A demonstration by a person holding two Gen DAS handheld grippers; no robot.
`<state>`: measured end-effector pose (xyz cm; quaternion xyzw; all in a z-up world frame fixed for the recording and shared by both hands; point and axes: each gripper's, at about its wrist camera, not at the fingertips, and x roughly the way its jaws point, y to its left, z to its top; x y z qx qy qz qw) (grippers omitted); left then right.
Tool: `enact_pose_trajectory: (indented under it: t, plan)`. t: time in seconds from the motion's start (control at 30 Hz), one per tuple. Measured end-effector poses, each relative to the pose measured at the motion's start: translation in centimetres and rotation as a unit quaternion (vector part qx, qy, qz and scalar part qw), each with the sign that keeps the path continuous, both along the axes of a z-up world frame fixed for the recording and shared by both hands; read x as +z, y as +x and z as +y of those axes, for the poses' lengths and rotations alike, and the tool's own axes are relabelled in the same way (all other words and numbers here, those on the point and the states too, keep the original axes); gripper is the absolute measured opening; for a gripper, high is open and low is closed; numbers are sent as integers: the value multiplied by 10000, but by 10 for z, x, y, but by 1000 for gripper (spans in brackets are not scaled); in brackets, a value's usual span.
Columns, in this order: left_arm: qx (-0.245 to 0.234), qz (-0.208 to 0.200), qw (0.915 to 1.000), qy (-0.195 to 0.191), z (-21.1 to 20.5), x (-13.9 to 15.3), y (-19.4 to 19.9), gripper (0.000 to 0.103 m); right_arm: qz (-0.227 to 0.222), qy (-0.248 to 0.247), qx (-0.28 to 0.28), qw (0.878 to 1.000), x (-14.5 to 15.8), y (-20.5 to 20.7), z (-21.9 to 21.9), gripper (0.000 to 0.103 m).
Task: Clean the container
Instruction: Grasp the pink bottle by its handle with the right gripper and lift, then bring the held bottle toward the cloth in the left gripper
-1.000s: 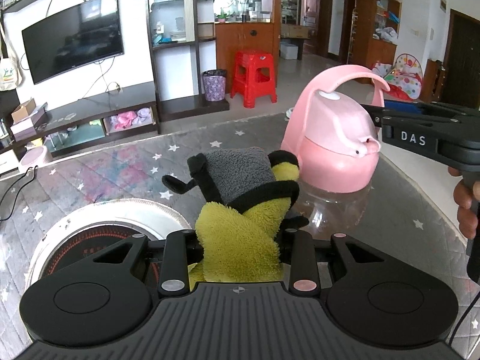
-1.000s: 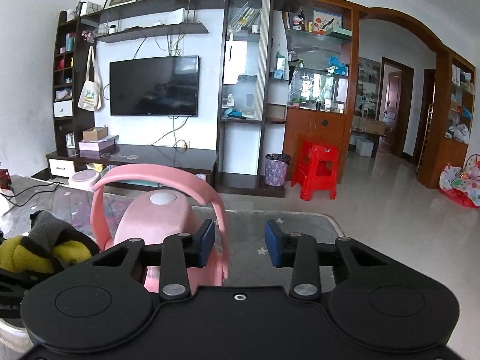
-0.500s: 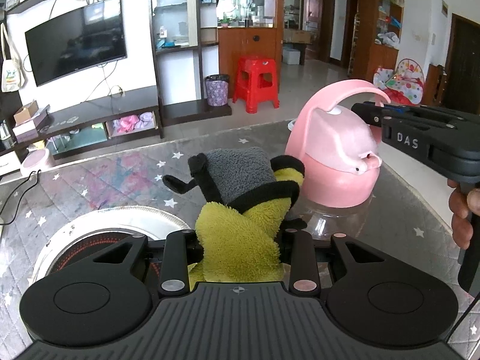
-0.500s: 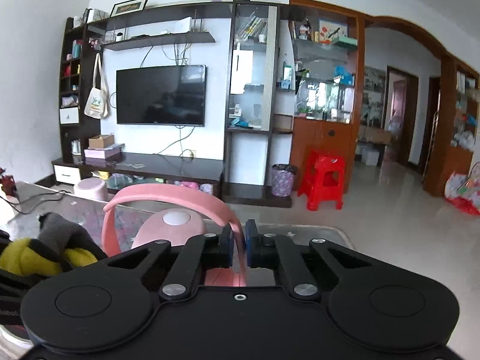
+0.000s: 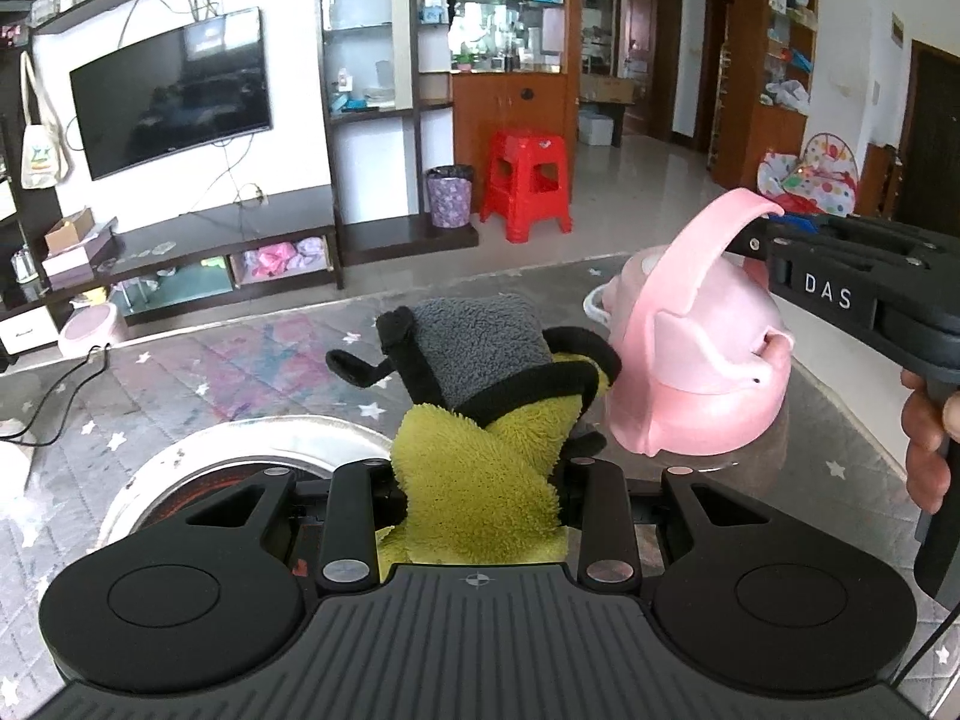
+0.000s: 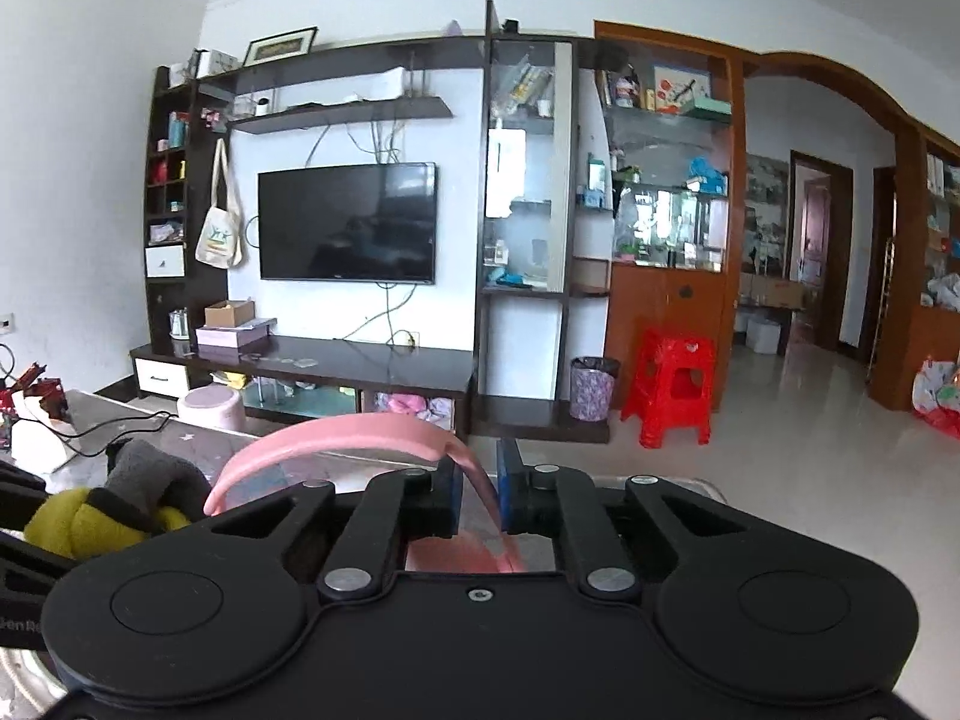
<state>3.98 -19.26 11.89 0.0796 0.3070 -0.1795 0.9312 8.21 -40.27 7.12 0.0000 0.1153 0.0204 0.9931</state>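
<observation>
One pink container [image 5: 696,360]: handle clamped by right gripper [image 6: 479,495]. One cloth [image 5: 480,420]: clamped in left gripper [image 5: 477,480].

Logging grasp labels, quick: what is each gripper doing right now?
Left gripper: closed on the yellow-and-grey cloth.
Right gripper: closed on the handle of the pink kettle.

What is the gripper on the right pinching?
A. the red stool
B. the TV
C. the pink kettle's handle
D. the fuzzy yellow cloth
C: the right gripper is shut on the curved handle of the pink kettle, while the left gripper holds the yellow cloth.
</observation>
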Motion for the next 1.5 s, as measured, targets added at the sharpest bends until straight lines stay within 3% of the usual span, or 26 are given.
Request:
enact_pose_trajectory:
  t: [0.7, 0.97, 1.13, 1.5]
  plan:
    - [460, -215, 9984, 251, 69, 4, -49, 33, 217, 833, 1019, 9911, 5, -15, 46, 13]
    - [263, -166, 9993, 198, 73, -1, -62, 33, 329, 1065, 1161, 9870, 5, -13, 43, 13]
    - [-149, -121, 9998, 59, 60, -7, -66, 33, 382, 1091, 976, 9885, -2, -8, 30, 13]
    - [-590, 71, 9982, -14, 40, -39, -74, 33, 336, 872, 732, 9929, -8, -12, 23, 13]
